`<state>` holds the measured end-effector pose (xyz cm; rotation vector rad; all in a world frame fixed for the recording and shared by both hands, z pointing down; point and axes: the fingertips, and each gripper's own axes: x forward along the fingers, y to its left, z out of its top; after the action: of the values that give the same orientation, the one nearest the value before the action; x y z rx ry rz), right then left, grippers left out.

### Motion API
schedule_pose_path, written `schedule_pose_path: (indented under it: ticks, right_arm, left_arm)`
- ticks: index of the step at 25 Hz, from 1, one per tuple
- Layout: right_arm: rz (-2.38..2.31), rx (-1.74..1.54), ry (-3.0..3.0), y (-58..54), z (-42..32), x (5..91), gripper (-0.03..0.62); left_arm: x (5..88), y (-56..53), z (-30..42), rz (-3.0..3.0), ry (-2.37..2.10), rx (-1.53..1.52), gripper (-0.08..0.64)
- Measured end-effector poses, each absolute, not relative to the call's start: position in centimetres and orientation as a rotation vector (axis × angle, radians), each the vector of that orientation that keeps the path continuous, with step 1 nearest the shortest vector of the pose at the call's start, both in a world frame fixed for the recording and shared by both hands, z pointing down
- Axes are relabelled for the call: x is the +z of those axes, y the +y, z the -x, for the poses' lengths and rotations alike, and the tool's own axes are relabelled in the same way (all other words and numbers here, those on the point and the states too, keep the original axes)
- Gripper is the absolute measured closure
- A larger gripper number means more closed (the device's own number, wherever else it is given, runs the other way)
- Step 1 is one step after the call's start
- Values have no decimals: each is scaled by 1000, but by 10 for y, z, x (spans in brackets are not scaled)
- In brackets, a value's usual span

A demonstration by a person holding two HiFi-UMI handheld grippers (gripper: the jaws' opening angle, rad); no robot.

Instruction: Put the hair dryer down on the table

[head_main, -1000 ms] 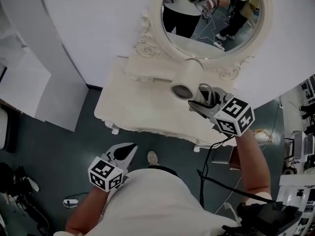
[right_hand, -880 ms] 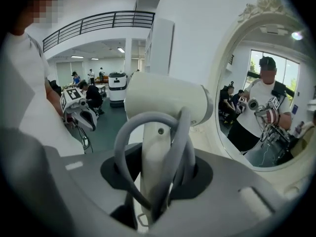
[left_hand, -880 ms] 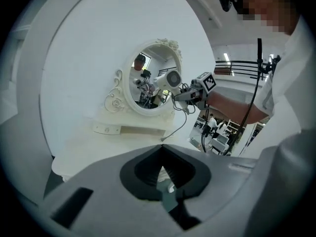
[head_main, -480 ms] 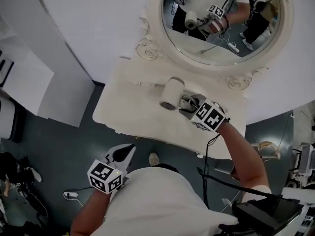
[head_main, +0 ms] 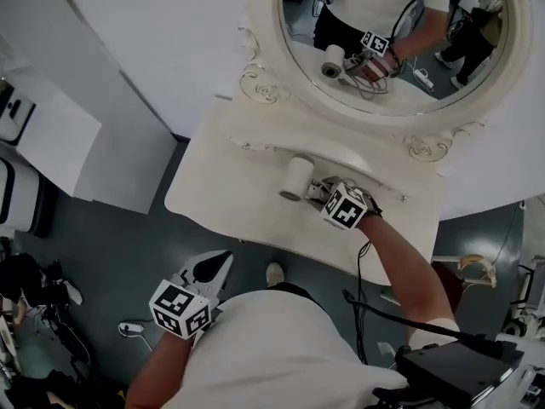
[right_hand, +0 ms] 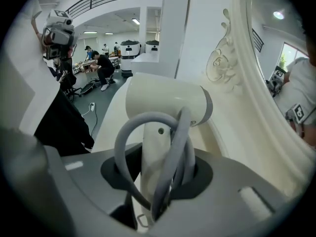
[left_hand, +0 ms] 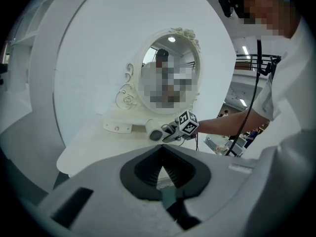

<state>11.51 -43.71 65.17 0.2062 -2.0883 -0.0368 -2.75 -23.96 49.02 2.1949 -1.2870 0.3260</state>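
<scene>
The cream hair dryer (head_main: 297, 178) is low over the cream dressing table (head_main: 213, 203), in front of the mirror base. My right gripper (head_main: 318, 191) is shut on its handle. From the right gripper view, the barrel (right_hand: 168, 101) lies crosswise, and the handle and looped grey cord (right_hand: 170, 157) run down between the jaws. Whether the barrel touches the tabletop I cannot tell. My left gripper (head_main: 215, 265) hangs below the table's front edge, off to the left, shut and empty. The left gripper view shows the dryer (left_hand: 154, 132) far off on the table (left_hand: 94, 147).
An oval mirror (head_main: 400, 41) in an ornate frame stands at the table's back, with a low drawer box (head_main: 255, 146) under it. A black cable (head_main: 358, 271) hangs by my right arm. A white cabinet (head_main: 60, 135) stands to the left on the dark floor.
My right gripper has carried the hair dryer left and down from the mirror's lower edge to just over the tabletop. The left gripper has stayed where it was.
</scene>
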Motion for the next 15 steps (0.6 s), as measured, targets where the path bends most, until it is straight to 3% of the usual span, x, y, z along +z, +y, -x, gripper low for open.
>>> schedule_pose_path:
  ticks: [15]
  right_arm:
    - [-174,40,-1986,-449,-118,719,434]
  left_arm:
    - [498,-253,39,-2125,-1337,368,561]
